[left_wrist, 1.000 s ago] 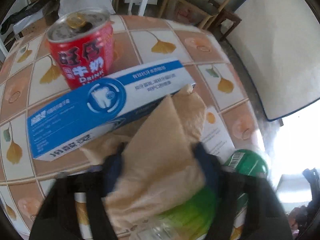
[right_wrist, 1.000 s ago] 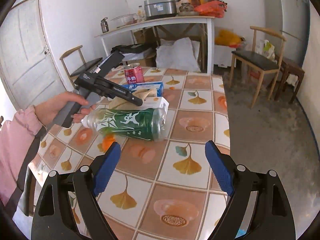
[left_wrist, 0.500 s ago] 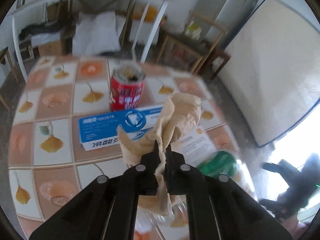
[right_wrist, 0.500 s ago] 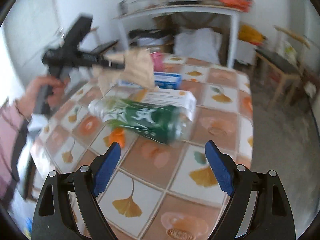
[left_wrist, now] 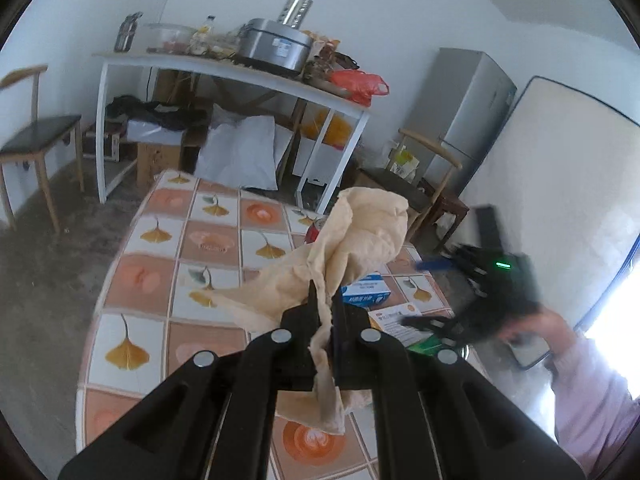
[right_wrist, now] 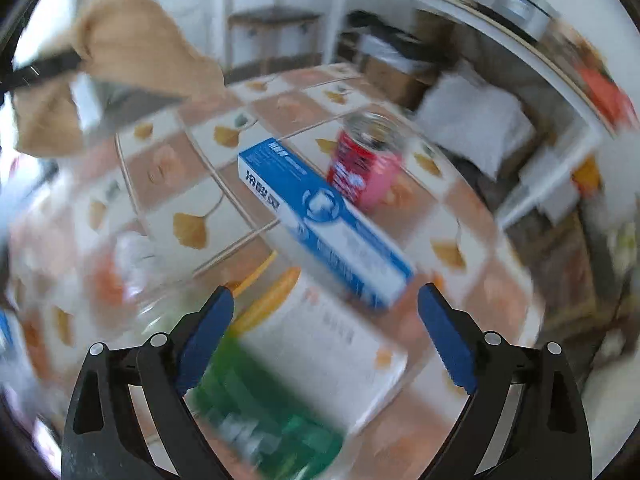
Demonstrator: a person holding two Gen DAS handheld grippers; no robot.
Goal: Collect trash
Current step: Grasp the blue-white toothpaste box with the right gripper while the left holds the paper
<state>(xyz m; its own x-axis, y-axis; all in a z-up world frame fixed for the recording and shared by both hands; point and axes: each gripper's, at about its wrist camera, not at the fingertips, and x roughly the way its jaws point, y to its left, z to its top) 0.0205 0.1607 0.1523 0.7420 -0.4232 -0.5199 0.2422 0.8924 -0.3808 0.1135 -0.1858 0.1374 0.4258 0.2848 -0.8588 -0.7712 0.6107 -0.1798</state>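
Observation:
My left gripper (left_wrist: 325, 300) is shut on a crumpled tan paper napkin (left_wrist: 360, 236), lifted above the tiled table (left_wrist: 152, 280); the napkin (right_wrist: 132, 52) also shows at the upper left of the right wrist view. My right gripper (right_wrist: 326, 308) hangs over the table, jaws opening wide with nothing between them. Just beyond its fingers lie a blue toothpaste box (right_wrist: 320, 220), a white carton (right_wrist: 332, 352) and a green plastic bottle (right_wrist: 260, 412). A red drink can (right_wrist: 368, 164) stands behind the box. In the left wrist view the box (left_wrist: 366, 292) and can (left_wrist: 316, 230) peek from behind the napkin.
A white side table (left_wrist: 224, 72) with pots and bags stands at the back wall. Wooden chairs (left_wrist: 32, 140) flank the room, and a grey fridge (left_wrist: 464, 112) and a leaning mattress (left_wrist: 560, 200) are at the right. A person's pink sleeve (left_wrist: 592, 396) shows at the right.
My left gripper shut on the napkin and lifted it up and away from the box and can. My right gripper swung in over the box, carton and bottle, rolled, and widened its jaws.

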